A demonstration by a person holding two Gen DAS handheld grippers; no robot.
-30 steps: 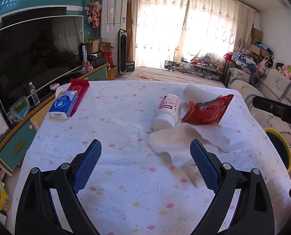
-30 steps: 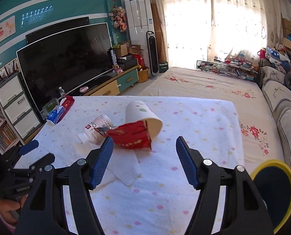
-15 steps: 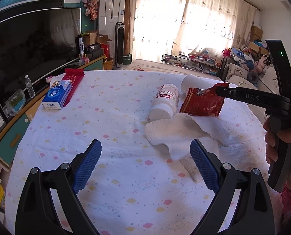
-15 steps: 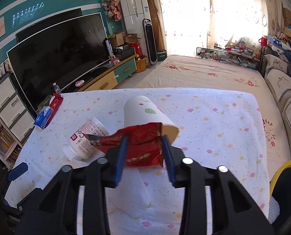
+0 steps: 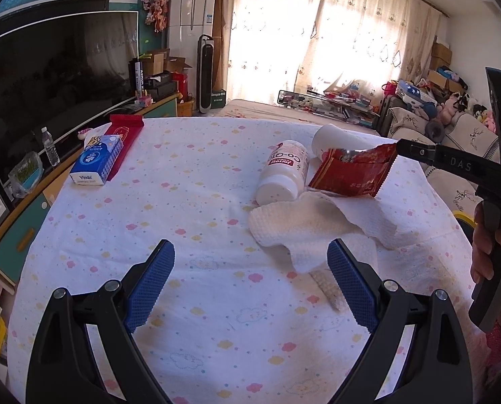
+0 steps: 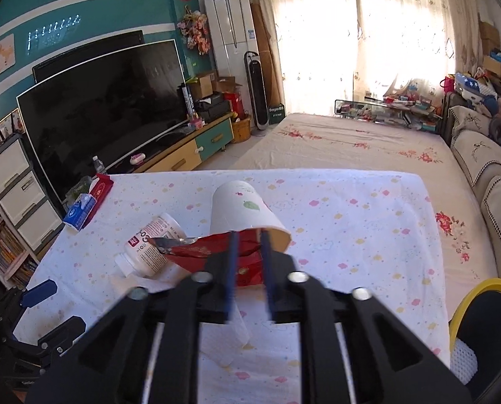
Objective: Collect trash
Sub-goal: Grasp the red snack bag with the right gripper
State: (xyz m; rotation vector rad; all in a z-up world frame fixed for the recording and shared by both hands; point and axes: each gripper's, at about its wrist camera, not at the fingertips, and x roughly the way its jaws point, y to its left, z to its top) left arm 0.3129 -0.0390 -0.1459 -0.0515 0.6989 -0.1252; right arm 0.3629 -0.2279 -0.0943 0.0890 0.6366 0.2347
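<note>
Right jaws gripping red snack wrapper [image 6: 213,252] at tipped paper cup's [image 6: 243,208] mouth, left jaws spread, empty-handed.

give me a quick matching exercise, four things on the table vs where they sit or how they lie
Things:
1. red snack wrapper
2. white pill bottle
3. paper cup
4. blue tissue pack

Places or states:
A. on its side, mouth facing the right tongs
B. far left, on a red packet
C. between the right tongs' pads
D. lying beside the paper towel, cap toward the left tongs

Pairs: 1-C, 2-D, 3-A, 4-B
</note>
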